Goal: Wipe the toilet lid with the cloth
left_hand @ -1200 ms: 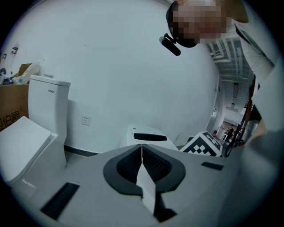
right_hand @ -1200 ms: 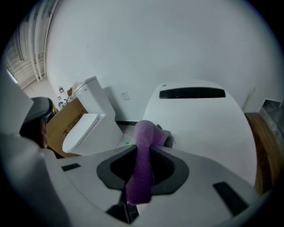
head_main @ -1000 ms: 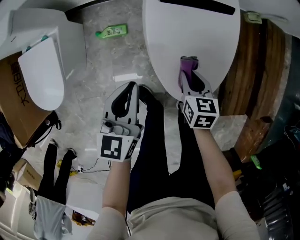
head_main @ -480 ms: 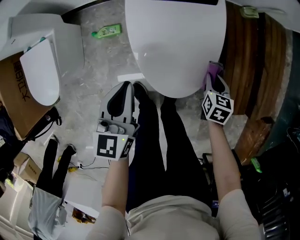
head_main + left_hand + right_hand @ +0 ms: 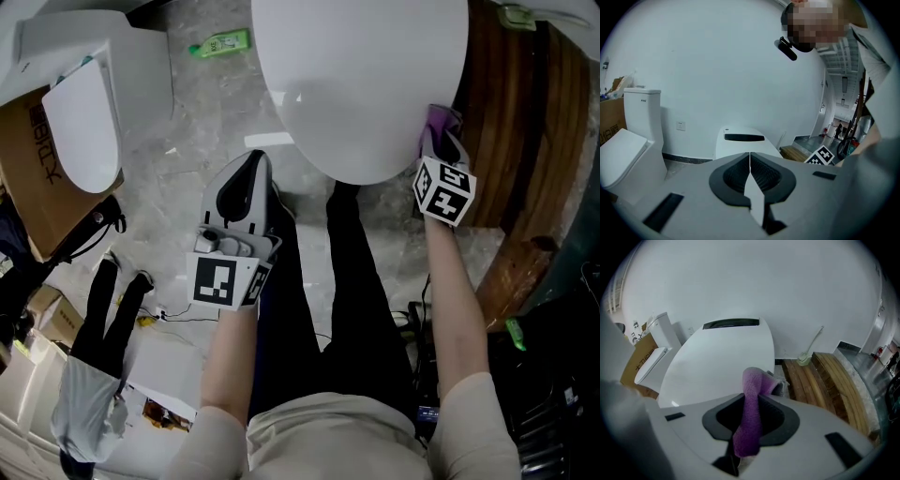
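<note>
Dragged rightward, the cloth [image 5: 751,423] is being pinched tight in the right gripper [image 5: 441,141], left gripper [image 5: 750,159] closed empty, with slipping off the toilet lid's [image 5: 356,84] rim being risked.

A grey marbled floor [image 5: 202,122] bears a white toilet [image 5: 361,84], a second toilet [image 5: 84,131] to its left, a green bottle [image 5: 217,43] lying between them, and wooden planks [image 5: 511,112] on the right.
</note>
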